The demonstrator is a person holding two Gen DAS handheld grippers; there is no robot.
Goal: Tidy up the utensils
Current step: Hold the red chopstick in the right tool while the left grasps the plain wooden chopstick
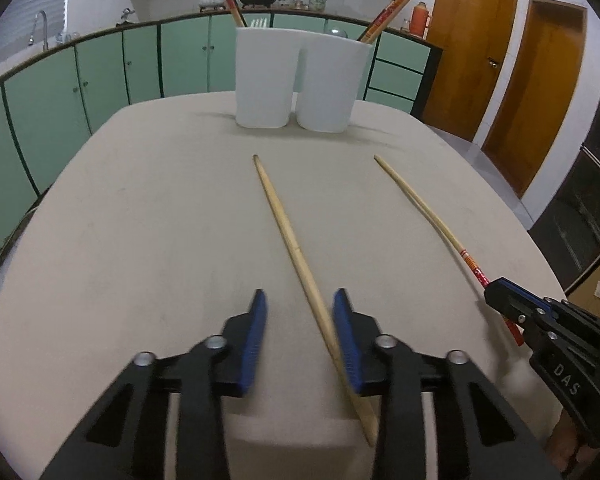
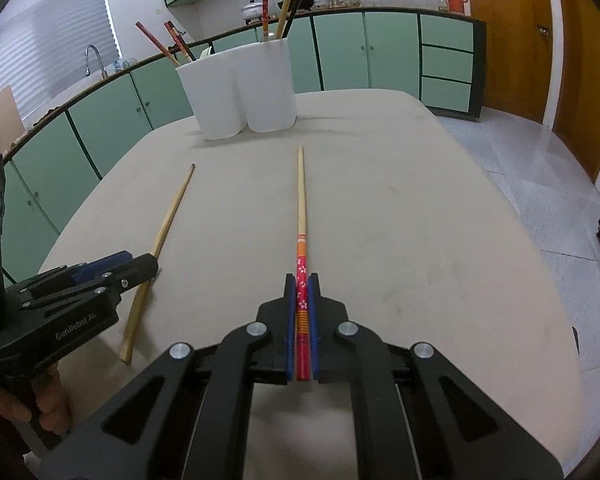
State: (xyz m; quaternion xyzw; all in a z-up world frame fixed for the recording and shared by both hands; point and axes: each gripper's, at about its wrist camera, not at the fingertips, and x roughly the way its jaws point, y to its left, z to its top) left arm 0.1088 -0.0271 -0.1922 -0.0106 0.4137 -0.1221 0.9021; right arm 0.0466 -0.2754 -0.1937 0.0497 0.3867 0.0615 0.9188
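Observation:
A plain wooden chopstick lies on the beige table, pointing at the white two-compartment holder. My left gripper is open around its near end, the stick close to the right finger. It also shows in the right wrist view. My right gripper is shut on the red patterned end of a second chopstick, which also shows in the left wrist view. The holder has several chopsticks standing in both compartments.
Green kitchen cabinets with a counter, sink tap and pots run behind the table. Wooden doors stand at the right. The table's right edge drops to a tiled floor.

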